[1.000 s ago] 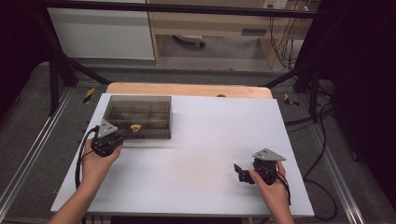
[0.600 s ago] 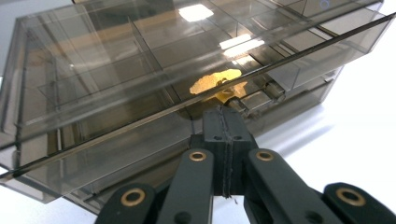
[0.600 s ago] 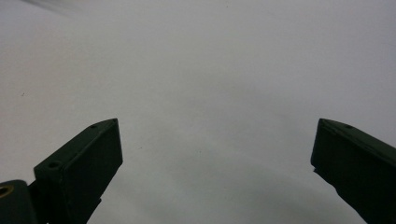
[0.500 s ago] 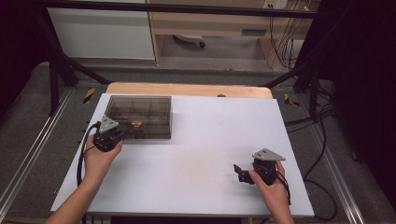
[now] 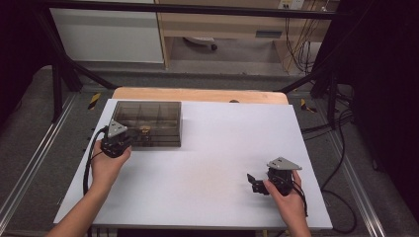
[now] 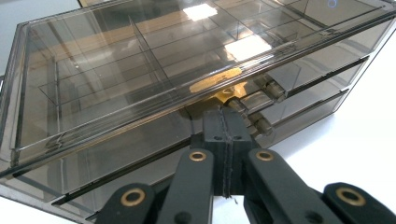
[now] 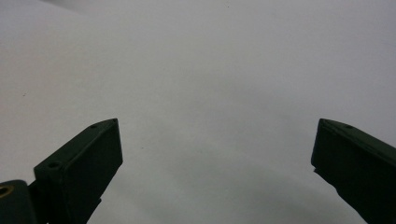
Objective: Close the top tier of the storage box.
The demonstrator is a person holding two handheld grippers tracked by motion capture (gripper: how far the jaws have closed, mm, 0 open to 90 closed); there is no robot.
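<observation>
No text, label, brand, number or sign can be read anywhere. The smoked clear compartment box bears a small gold strip on its front edge, but nothing on that strip is legible. A pale tag on the wooden shelf beyond the box is too small and blurred to make out.

My bench has a white top, with a strip of bare wood along its far edge. Beyond the bench stands a white cabinet, and cables hang beside a wooden shelf.
</observation>
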